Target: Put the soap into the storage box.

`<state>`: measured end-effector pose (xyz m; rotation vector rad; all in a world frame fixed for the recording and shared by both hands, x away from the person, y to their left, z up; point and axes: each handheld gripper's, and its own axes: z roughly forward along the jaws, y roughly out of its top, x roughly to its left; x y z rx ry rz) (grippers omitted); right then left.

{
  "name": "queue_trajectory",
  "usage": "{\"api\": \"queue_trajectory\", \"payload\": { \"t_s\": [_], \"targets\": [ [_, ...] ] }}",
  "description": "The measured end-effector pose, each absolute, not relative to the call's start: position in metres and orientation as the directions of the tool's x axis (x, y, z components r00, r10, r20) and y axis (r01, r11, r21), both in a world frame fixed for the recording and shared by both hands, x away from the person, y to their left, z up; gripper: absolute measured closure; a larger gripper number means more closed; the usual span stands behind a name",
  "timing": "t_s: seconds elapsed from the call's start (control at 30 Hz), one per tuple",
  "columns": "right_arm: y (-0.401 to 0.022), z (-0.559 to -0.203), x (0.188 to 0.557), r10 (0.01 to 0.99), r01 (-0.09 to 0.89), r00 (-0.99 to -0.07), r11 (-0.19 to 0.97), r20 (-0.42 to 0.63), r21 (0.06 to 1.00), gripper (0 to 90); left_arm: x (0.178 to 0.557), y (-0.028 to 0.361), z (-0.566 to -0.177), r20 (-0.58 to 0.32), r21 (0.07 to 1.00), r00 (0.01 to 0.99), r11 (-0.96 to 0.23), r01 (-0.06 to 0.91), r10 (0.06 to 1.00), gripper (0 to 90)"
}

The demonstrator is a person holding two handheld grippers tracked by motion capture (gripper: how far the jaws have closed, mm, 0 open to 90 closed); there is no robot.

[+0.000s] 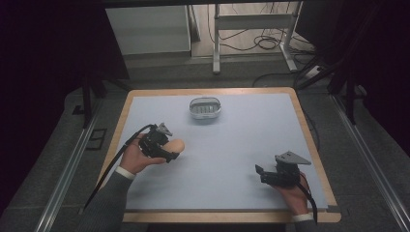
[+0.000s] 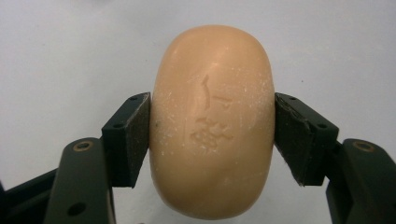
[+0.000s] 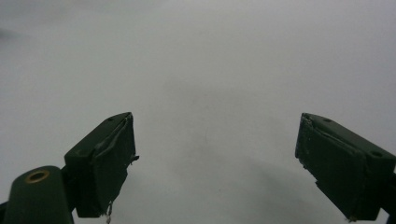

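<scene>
soap bar (image 2: 212,121), embossed mark, unreadable, no other txt

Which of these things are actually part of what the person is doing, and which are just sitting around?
In use, as far as I can judge:
- soap bar, clamped in the left gripper
- soap dish, standing apart, a likely destination

Idle or background:
- right gripper, open, holding nothing
- white cabinet, metal stand and cables on the floor behind the table

soap (image 1: 175,145) before dish (image 1: 205,108), left
</scene>
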<state>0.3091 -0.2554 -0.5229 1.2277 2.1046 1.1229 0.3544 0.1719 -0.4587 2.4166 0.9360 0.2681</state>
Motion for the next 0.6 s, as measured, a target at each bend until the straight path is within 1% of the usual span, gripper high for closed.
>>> {"api": "queue_trajectory", "payload": {
  "t_s": [0.6],
  "targets": [
    [-0.256,-0.527,0.312,0.868,0.498,-0.495,0.264,0.021,0.826,12.1,0.367,0.168,-0.453,-0.005,0.548,0.738,-0.615,0.567,0.675,32.5]
  ]
}}
